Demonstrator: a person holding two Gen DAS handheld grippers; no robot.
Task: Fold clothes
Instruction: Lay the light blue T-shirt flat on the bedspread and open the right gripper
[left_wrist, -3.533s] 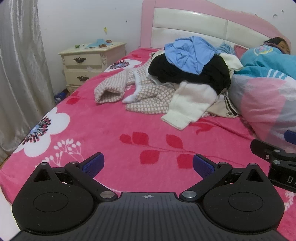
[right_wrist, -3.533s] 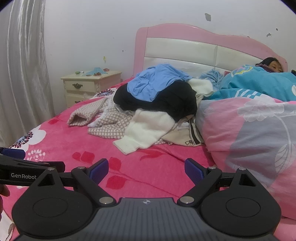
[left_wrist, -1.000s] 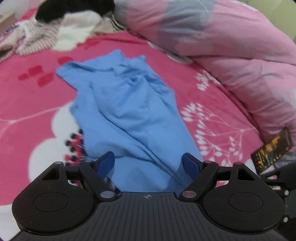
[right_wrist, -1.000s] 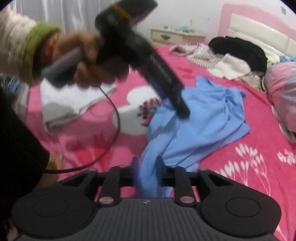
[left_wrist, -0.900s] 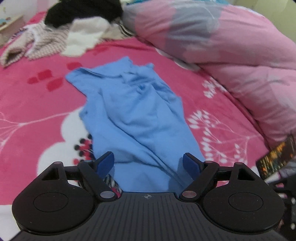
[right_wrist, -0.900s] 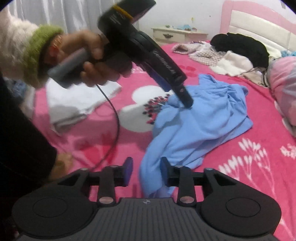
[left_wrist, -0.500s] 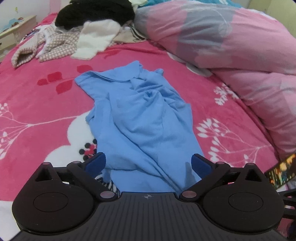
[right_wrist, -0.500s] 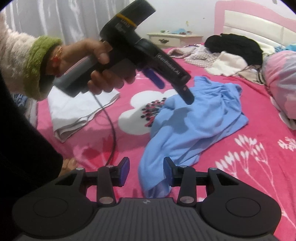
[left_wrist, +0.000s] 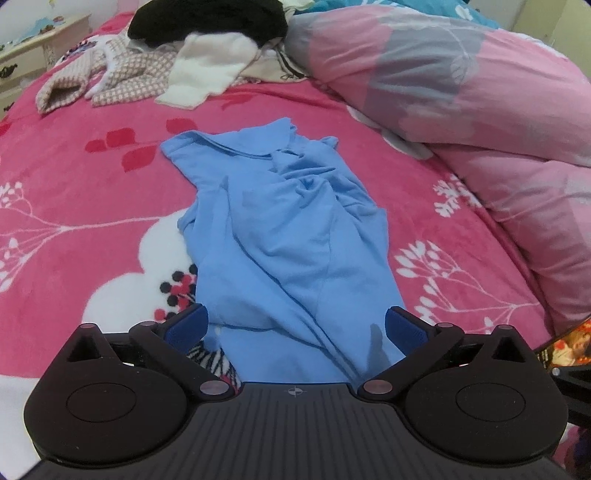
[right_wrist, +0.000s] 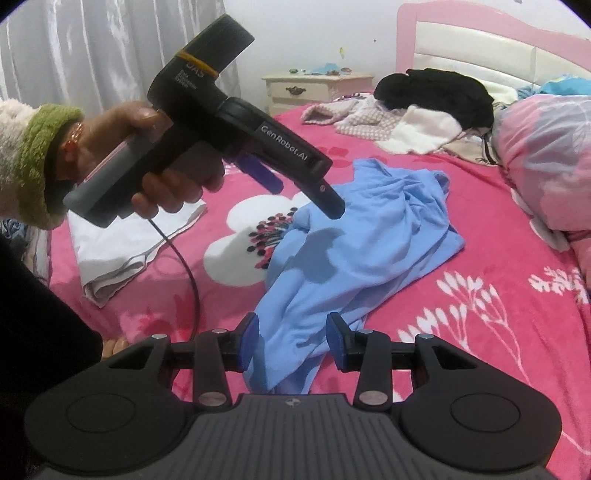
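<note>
On bed, centre: blue polo shirt (left_wrist: 291, 236), thin soft knit, collared, lying rumpled lengthwise with creases and a bunched fold near the collar. Beneath: pink fleece blanket (left_wrist: 92, 206), plush, printed with white flowers and red leaves. Beside it: puffy pink quilt (left_wrist: 461, 96), smooth, floral. Far end: heap of clothes (left_wrist: 192, 55), black, cream and checked knits. Near edge: folded white cloth (right_wrist: 122, 251), flat. Left gripper (left_wrist: 295, 326): blue pads spread wide, poised over the shirt's hem, gripping nothing. Right gripper (right_wrist: 291, 338): partly parted, the shirt's hem hanging loose between its pads, unpinched.
</note>
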